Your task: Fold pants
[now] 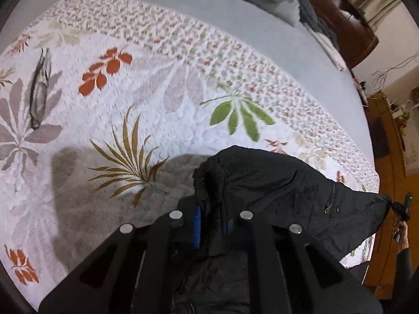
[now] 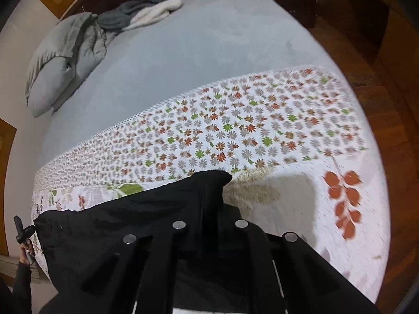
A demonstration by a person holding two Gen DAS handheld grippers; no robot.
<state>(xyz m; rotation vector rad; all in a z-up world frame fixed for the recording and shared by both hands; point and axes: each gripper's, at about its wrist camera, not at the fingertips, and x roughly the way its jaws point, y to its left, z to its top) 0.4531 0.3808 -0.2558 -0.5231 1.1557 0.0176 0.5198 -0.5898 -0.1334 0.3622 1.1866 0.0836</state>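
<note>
Right now you hold the black pants [image 1: 275, 183] stretched between both grippers above the near part of the bed. Your left gripper [image 1: 210, 225] has its jaws pressed together on a bunched corner of the fabric, with the blue pads [image 1: 197, 225] showing on either side of the cloth. From there the pants spread to the right in the left wrist view, where a zipper [image 1: 330, 200] lies on the taut panel and the far corner ends at your right hand [image 1: 400, 231]. Your right gripper [image 2: 212, 231] is also clamped on the pants [image 2: 146, 209], pinching a fold that rises to a peak just beyond the fingers; the cloth runs off to the left in that view, toward your left hand [image 2: 26, 248] at the other corner. Below the pants lies a white quilt [image 1: 157, 91] printed with orange, green, tan and grey leaves and a band of small flowers. It covers the near part of a pale blue sheet [image 2: 196, 39]. A pair of eyeglasses [image 1: 39, 89] rests on the quilt at the left, well apart from the pants. At the far end of the bed sit grey pillows [image 2: 57, 62] and a heap of grey and white blankets [image 2: 146, 13]. Both views are somewhat blurred.
</note>
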